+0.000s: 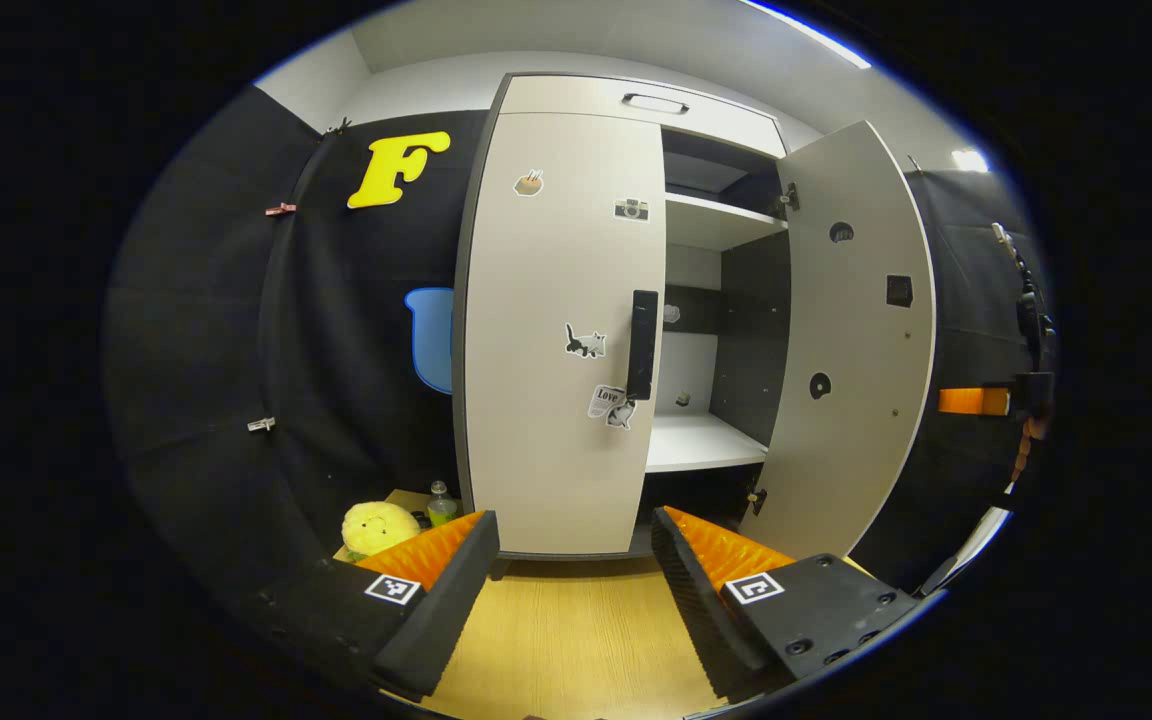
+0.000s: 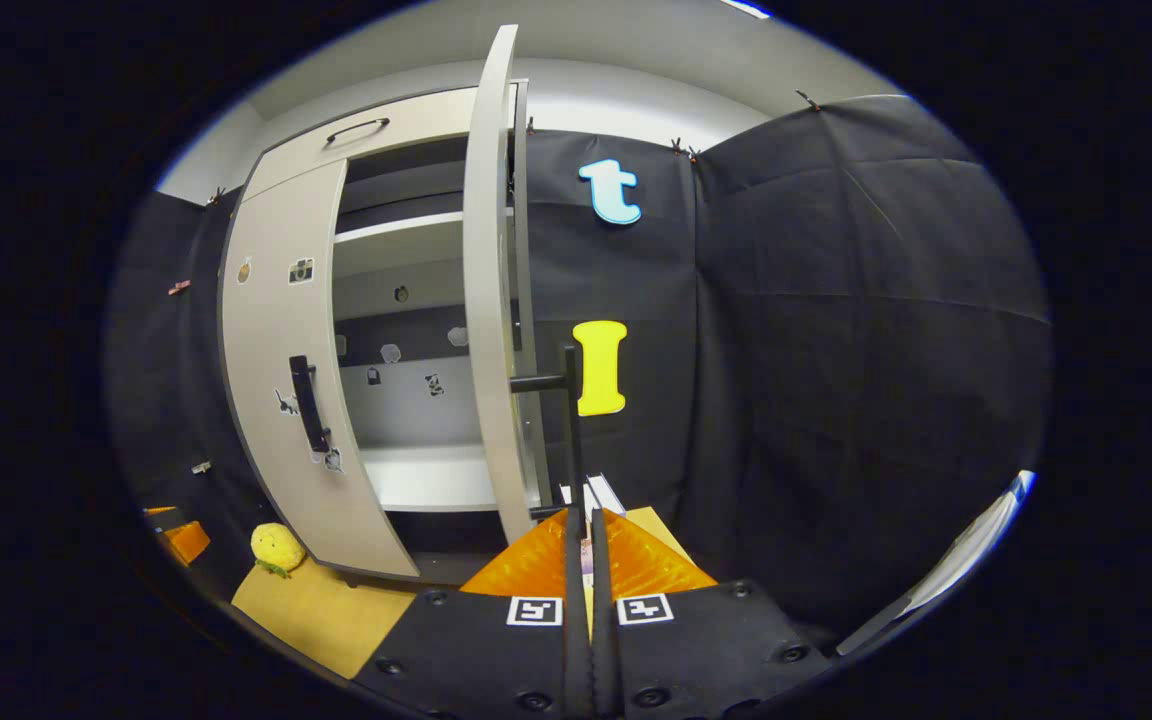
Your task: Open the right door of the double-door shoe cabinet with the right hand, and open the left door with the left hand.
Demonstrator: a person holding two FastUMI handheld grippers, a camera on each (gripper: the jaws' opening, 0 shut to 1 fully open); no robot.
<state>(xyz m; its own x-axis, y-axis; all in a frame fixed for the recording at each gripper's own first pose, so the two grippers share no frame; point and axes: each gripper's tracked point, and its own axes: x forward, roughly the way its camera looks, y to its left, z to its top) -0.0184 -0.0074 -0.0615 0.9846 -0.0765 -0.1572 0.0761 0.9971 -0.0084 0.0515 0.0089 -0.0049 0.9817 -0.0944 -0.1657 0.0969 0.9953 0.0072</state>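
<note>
R door (image 1: 856, 330) of the shoe cabinet (image 1: 636, 100) is swung wide open; inner face shows in left gripper view, edge-on in right gripper view (image 2: 486, 300). L door (image 1: 561, 330) is shut, flush w/ the cabinet front, stickers on it. L door's black handle (image 1: 642, 345) is vertical, near the door's inner edge, nothing touching it.

Left gripper (image 1: 576, 545): jaws wide apart, empty, hanging low in front of the L door, well short of the handle. Wood-look floor (image 1: 566, 640) under it.

Right gripper (image 2: 586, 525): fingers pressed together w/ almost no gap. The R door handle (image 2: 568, 400) is a thin black vertical bar on standoffs; its lower end runs down to the fingertips. Looks pinched on the bar, but can't tell for sure whether both pads bite on it or just sit shut beside it.

Inside cabinet: white shelves (image 1: 701, 440), dark back wall, a few small stickers on the back panel. Drawer front w/ handle (image 1: 656, 103) on top, closed.

Off to the L of the cabinet on a low board: yellow plush toy (image 1: 379, 527) and small green bottle (image 1: 441, 503), just beside each other. The toy also shows in right gripper view (image 2: 277, 548).
</note>
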